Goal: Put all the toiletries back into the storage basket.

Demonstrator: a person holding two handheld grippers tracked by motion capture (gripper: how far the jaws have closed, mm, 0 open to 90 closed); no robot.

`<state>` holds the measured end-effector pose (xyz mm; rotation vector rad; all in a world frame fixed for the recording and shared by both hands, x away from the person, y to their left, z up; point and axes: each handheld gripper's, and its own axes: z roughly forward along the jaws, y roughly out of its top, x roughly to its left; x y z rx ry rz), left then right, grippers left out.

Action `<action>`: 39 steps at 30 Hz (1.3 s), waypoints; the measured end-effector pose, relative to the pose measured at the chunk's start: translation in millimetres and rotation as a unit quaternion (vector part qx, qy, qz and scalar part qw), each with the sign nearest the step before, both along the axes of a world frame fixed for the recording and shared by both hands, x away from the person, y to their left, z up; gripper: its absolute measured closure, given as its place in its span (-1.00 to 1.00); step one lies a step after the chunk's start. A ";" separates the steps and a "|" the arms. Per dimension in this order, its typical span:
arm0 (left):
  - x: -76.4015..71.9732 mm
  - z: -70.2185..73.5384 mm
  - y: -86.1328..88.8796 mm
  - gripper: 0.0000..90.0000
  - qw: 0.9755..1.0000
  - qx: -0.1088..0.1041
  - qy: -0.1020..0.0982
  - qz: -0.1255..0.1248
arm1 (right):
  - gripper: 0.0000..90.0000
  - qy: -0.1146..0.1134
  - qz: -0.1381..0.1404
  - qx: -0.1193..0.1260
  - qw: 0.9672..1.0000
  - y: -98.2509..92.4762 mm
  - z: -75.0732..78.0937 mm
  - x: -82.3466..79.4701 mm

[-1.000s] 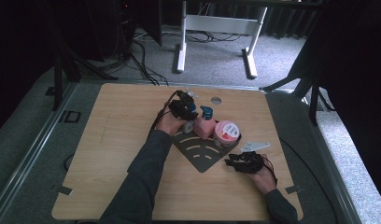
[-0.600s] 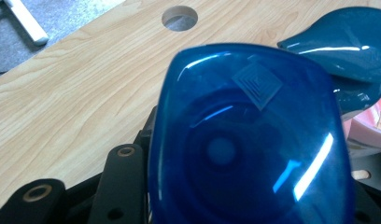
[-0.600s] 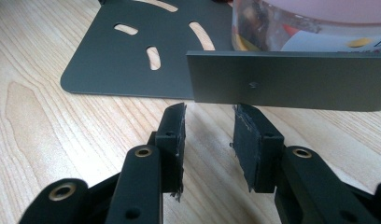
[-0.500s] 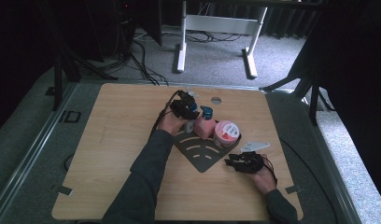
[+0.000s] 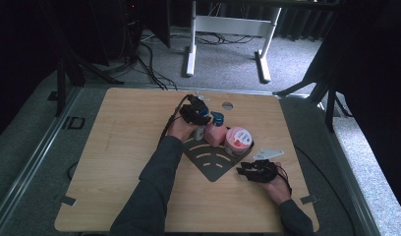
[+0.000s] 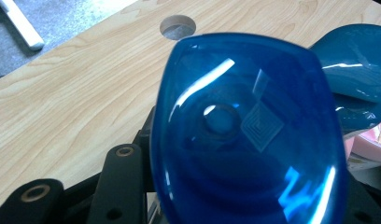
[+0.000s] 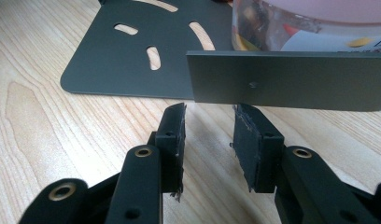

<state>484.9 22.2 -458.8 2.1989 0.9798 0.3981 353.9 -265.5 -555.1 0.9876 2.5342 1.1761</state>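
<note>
My left gripper [image 5: 200, 115] hangs over the far end of a dark slotted metal plate [image 5: 213, 160], shut on the blue see-through cap [image 6: 244, 135] of a small bottle [image 5: 199, 132]; the cap hides the jaw tips. Beside it stands a pink pump bottle [image 5: 215, 134] with a blue pump head [image 6: 361, 60]. A clear tub with a pink lid [image 5: 238, 139] sits on the plate's right side. My right gripper [image 7: 209, 112] rests on the table, open with nothing between its pads, tips just short of the plate's upright lip [image 7: 291, 79], tub [image 7: 310, 28] behind.
The wooden table [image 5: 125, 147] has a round hole [image 5: 227, 105] near its far edge, behind the bottles. Bare wood lies left of the plate and along the near edge. Beyond the table, a white desk frame [image 5: 191, 49] and cables stand on grey carpet.
</note>
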 end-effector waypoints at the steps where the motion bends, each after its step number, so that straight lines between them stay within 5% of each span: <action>1: 0.1 0.1 0.2 0.21 1.000 -0.002 0.002 0.001 | 0.42 0.000 0.000 0.000 1.000 0.1 0.0 -0.1; 9: -0.7 5.6 6.2 0.08 1.000 -0.013 0.013 0.007 | 0.41 0.000 0.000 0.000 1.000 0.0 0.0 -0.1; 15: -6.4 8.3 7.5 -0.10 1.000 -0.003 0.011 0.005 | 0.41 0.000 0.000 0.000 1.000 0.2 0.0 -0.3; 30: -36.0 25.7 17.9 -0.22 1.000 0.023 -0.008 0.000 | 0.40 0.000 0.001 0.001 1.000 0.4 -0.1 -0.4; 39: -52.8 25.1 35.9 -0.25 1.000 0.011 -0.011 0.006 | 0.40 0.001 0.001 0.001 1.000 0.2 -0.1 -0.4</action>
